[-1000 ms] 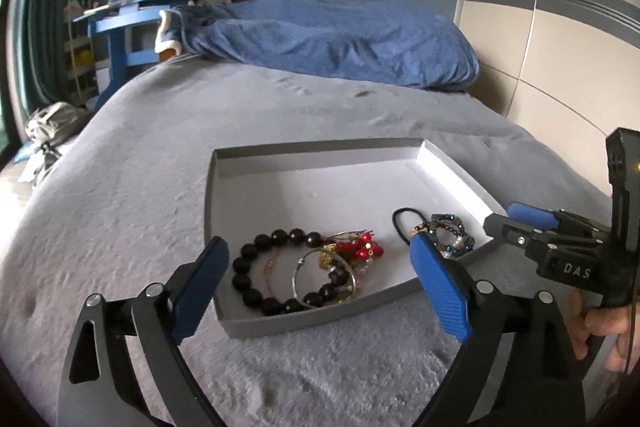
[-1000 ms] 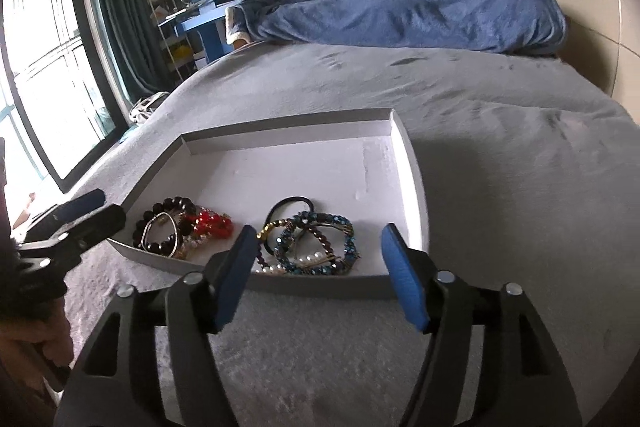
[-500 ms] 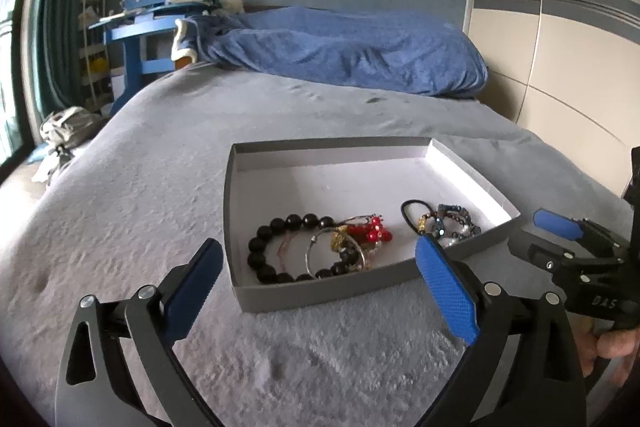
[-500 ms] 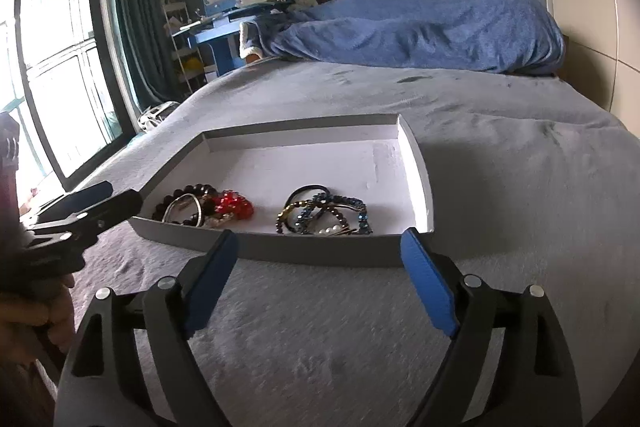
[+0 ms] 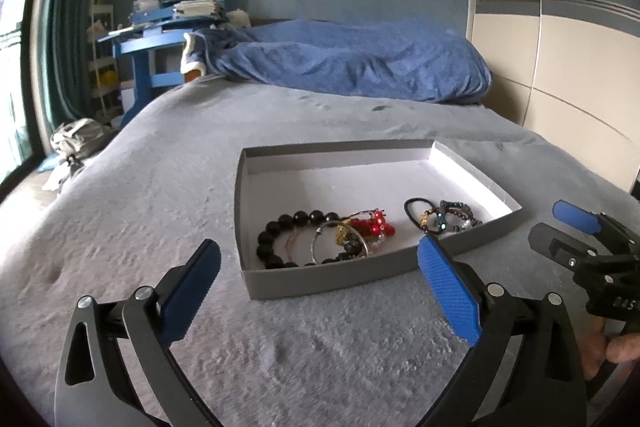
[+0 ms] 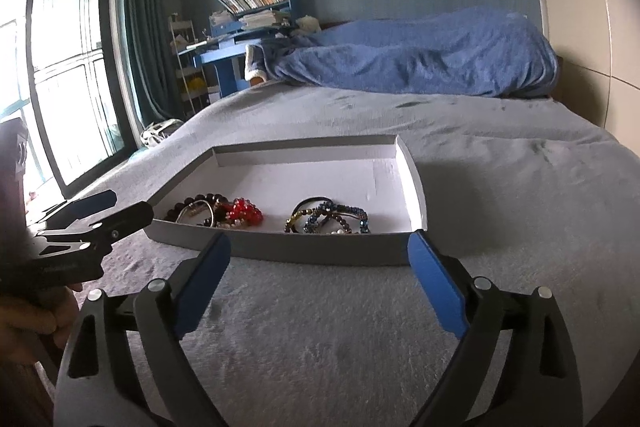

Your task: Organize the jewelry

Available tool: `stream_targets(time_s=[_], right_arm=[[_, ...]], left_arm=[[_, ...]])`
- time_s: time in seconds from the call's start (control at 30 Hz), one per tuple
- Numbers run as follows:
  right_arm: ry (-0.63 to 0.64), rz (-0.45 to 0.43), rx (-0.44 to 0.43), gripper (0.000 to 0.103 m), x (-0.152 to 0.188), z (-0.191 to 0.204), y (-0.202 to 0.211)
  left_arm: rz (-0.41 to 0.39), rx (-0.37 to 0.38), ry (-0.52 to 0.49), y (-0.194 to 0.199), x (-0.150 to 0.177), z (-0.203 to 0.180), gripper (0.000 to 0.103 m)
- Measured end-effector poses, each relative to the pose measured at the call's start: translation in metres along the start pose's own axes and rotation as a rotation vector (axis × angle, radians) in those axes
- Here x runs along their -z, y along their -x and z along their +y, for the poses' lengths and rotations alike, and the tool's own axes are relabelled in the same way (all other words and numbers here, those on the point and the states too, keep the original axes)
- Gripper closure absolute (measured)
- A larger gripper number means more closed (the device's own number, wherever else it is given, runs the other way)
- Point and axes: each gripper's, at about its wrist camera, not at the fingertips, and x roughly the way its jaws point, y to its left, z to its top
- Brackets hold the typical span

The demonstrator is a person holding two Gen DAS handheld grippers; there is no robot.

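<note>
1. Both grippers have drawn back from the tray (image 5: 320, 281): a second ago their blue pads framed the jewelry, and now they hang over the grey bedspread (image 5: 132, 211) short of its near wall.
2. Left gripper (image 5: 320, 291) is spread wide and empty; right gripper (image 6: 320, 277) is opening, nothing between its jaws.
3. All the jewelry lies along the tray's near edge, in 2 clusters.
4. Left cluster: 1 black bead bracelet (image 5: 280, 233), 1 silver bangle (image 5: 340, 247), 1 red bead piece (image 5: 374, 225), tangled with a gold bit.
5. Right cluster: 1 black elastic loop (image 5: 418, 207) and about 2 or 3 blue-beaded bracelets (image 6: 336, 217); exact count unclear.
6. To do this well, I would come back in low over the near wall, take 1 piece at a time, and pinch a free edge so neighbours do not drag.
</note>
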Motion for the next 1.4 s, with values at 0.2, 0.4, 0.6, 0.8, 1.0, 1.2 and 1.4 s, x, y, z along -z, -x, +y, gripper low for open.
stream_targets(time_s=[0.2,0.4,0.6,0.8,1.0,1.2,1.4], right_arm=[[0.018,-0.009,-0.007,0.007,0.0,0.004,0.003],[0.03,-0.004,-0.007,0.006,-0.001,0.006,0.0],[0.029,0.0,-0.008,0.006,0.0,0.006,0.0],[0.036,-0.002,-0.006,0.006,0.001,0.008,0.001],[0.035,0.001,-0.008,0.006,0.001,0.009,0.001],[0.038,0.001,-0.009,0.006,0.002,0.01,0.0],[0.038,0.001,-0.009,0.006,0.002,0.01,0.0]], left_arm=[[-0.038,0.001,0.024,0.01,0.001,0.006,0.005],[-0.066,0.008,-0.001,0.016,0.001,0.001,0.005],[-0.063,0.005,-0.005,0.016,0.001,0.0,0.005],[-0.063,0.004,-0.009,0.016,0.002,0.0,0.005],[-0.057,0.003,-0.005,0.015,0.003,0.001,0.005],[-0.057,0.003,-0.007,0.015,0.003,0.001,0.005],[-0.056,0.003,-0.006,0.015,0.003,0.001,0.005]])
